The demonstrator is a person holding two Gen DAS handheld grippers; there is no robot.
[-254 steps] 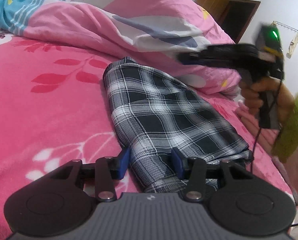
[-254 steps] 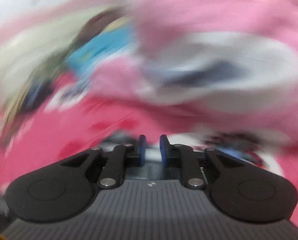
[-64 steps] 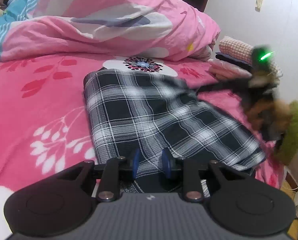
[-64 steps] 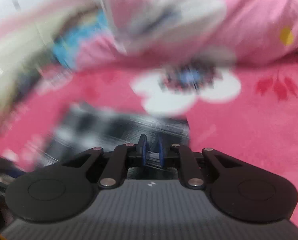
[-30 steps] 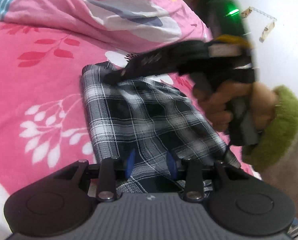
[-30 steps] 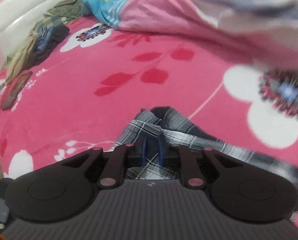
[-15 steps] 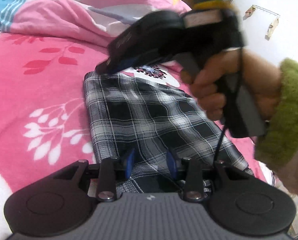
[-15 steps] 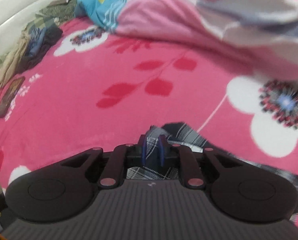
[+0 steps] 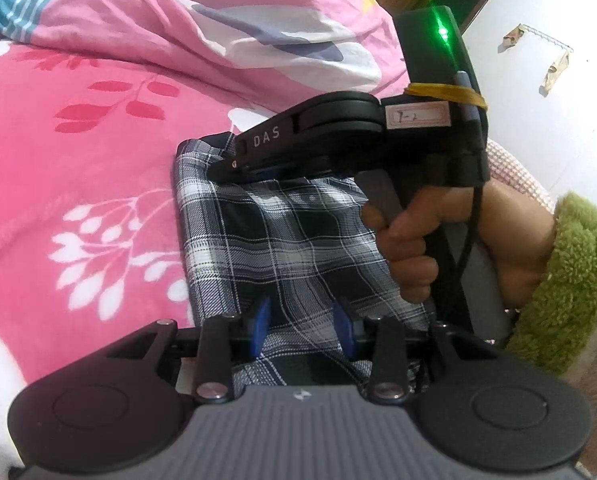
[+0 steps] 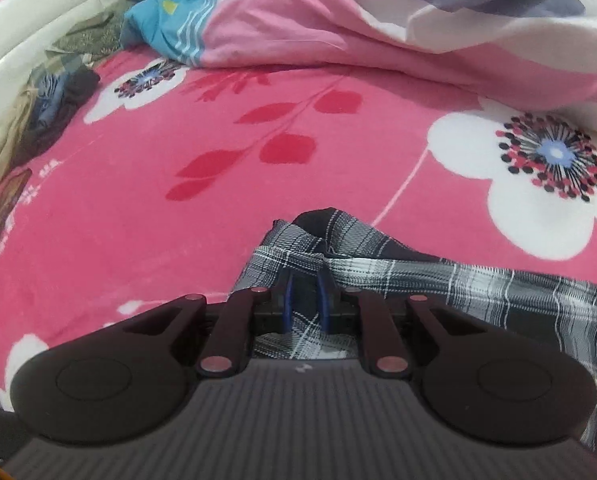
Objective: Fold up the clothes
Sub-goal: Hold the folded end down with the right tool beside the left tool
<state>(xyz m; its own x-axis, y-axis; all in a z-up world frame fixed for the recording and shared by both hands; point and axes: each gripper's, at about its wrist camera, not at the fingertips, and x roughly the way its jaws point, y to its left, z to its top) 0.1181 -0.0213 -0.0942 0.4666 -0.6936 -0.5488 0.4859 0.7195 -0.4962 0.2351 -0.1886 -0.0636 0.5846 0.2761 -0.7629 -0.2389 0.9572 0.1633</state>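
My right gripper has its blue fingers drawn close together, pinching a bunched corner of the black-and-white plaid garment between them. From my left wrist view, that same right gripper reaches in over the far corner of the plaid garment, with my right hand wrapped round its handle and a fuzzy green cuff at the wrist. My left gripper stands partly spread, its blue pads on either side of the near edge of the cloth; the fabric runs between them, and whether they press on it I cannot tell. The garment lies folded into a long panel on the pink floral blanket, near a bunched pink quilt. I see no containers here.
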